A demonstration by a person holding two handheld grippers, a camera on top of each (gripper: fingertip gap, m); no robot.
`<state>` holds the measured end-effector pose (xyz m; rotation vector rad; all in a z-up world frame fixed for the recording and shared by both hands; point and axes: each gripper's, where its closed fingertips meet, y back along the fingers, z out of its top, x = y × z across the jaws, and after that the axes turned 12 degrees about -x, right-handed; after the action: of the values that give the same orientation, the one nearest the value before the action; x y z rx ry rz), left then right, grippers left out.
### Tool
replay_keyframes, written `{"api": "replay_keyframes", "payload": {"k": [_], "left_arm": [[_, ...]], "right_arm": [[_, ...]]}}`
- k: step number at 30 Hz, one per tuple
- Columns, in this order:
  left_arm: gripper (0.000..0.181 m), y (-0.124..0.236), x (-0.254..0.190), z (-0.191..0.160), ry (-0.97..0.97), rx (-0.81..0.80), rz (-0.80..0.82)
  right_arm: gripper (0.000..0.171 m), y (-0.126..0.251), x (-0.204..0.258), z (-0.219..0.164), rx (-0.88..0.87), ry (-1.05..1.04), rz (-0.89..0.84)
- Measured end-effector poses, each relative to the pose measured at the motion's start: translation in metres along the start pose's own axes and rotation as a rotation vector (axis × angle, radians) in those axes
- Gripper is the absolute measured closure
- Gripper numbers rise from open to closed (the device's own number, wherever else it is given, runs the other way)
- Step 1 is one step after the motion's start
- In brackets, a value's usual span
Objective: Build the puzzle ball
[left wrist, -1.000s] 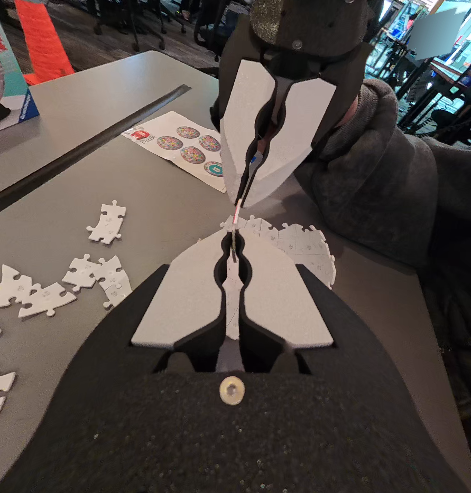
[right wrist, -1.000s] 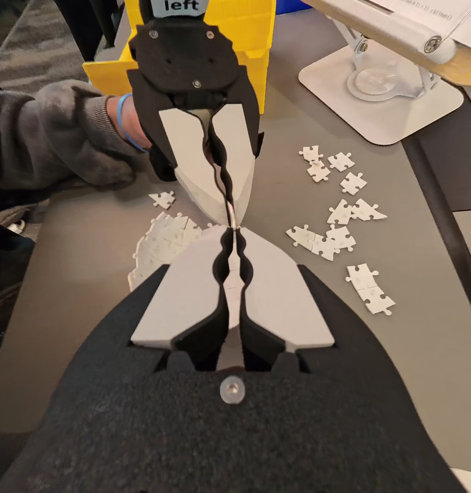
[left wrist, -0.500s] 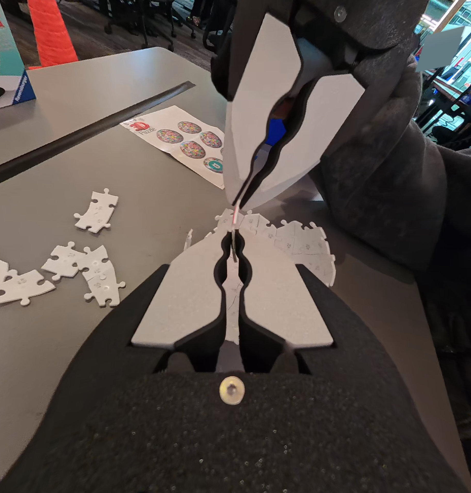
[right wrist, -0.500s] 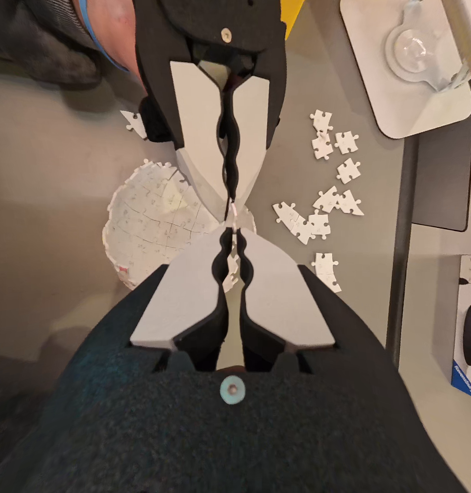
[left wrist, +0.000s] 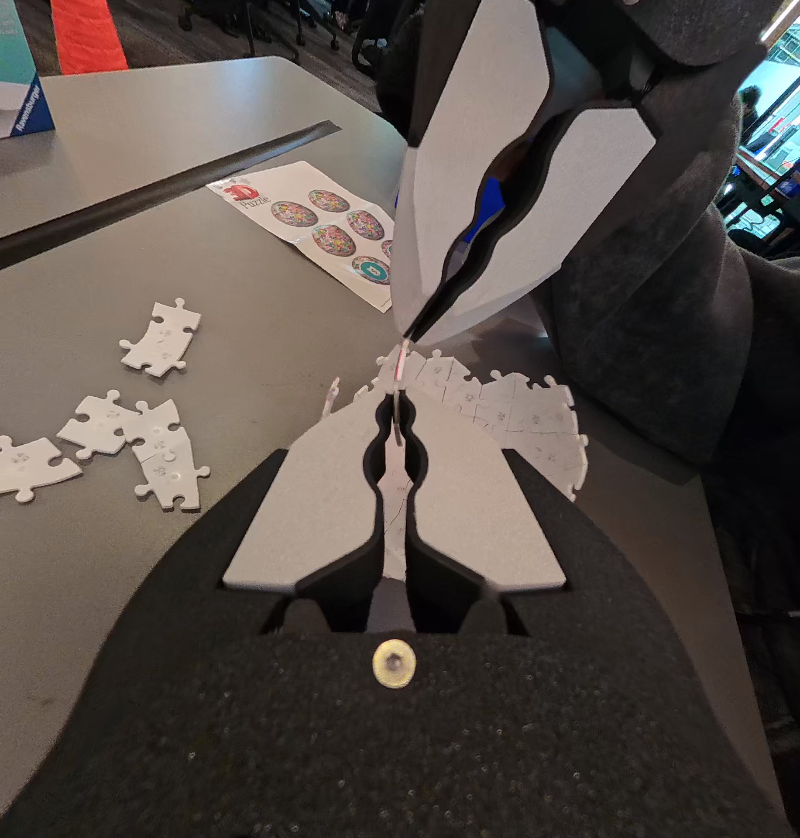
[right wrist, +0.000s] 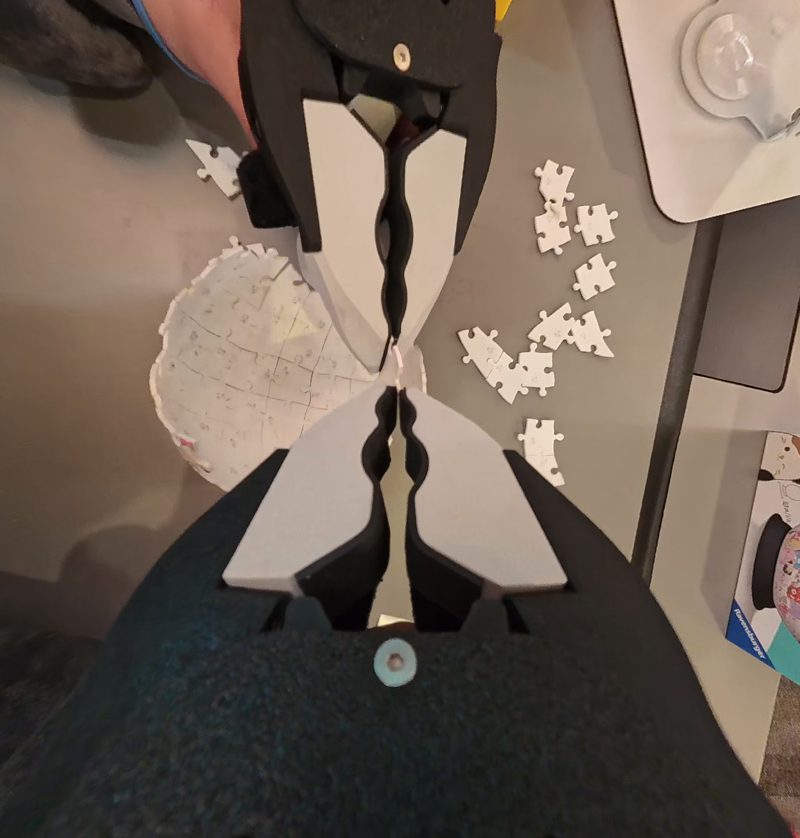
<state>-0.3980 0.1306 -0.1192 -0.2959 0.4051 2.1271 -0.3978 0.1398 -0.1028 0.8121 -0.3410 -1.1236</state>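
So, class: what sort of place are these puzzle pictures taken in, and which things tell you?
Probably an open office or lab. Grey desks pushed together, wheeled office chairs on carpet behind, and a white stand beside the loose puzzle pieces suggest a workspace, not a home.

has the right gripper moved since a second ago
Yes. The right gripper has tipped up steeper over the half ball; it now looks nearly straight down at the table.
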Motion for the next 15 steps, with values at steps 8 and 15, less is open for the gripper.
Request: {"api": "replay_keyframes", "payload": {"k": [8, 15], "left_arm": [[0.179, -0.001, -0.002, 0.001, 0.042, -0.028, -0.032], [0.179, 0.001, -0.003, 0.004, 0.035, -0.036, -0.037]], "right_arm": [[0.171, 0.006, -0.004, -0.009, 0.048, -0.006, -0.027], [0.171, 0.004, -0.001, 0.001, -0.024, -0.016, 0.001]]}}
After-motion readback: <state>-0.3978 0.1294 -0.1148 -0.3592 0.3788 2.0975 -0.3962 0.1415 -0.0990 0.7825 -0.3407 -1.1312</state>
